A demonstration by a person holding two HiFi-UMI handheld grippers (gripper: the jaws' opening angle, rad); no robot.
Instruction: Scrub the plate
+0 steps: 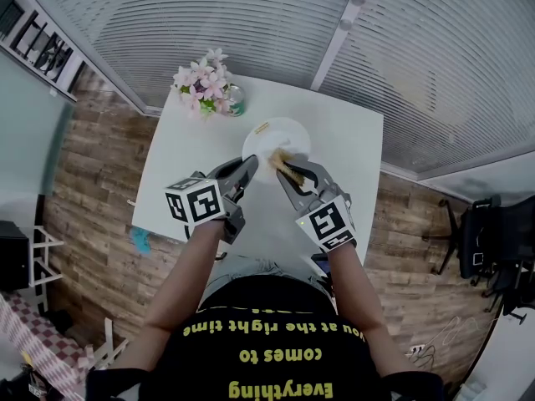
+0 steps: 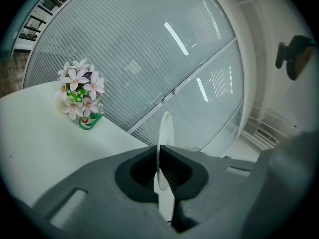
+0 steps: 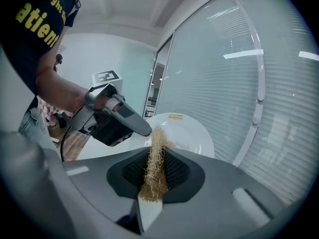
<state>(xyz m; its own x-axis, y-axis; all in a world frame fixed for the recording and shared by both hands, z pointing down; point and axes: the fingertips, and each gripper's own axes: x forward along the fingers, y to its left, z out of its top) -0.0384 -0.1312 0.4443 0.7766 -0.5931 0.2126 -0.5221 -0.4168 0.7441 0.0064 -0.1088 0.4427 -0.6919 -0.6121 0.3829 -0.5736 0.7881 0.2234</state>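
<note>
A white plate [image 1: 288,134] is held up off the white table [image 1: 351,140], tilted, with my left gripper [image 1: 248,167] shut on its near rim. In the left gripper view the plate [image 2: 165,128] shows edge-on, pinched between the jaws of the left gripper [image 2: 160,152]. My right gripper [image 1: 284,170] is shut on a straw-coloured fibrous scrubber [image 1: 281,159]. In the right gripper view the scrubber [image 3: 154,166] sticks out of the right gripper [image 3: 157,153], its tip against the plate [image 3: 187,133], close to the left gripper [image 3: 143,129].
A small pot of pink and white flowers [image 1: 206,86] stands at the table's far left corner, also in the left gripper view as flowers [image 2: 79,92]. Glass walls with blinds [image 1: 251,23] rise behind the table. A black office chair [image 1: 489,241] stands at the right on the wooden floor.
</note>
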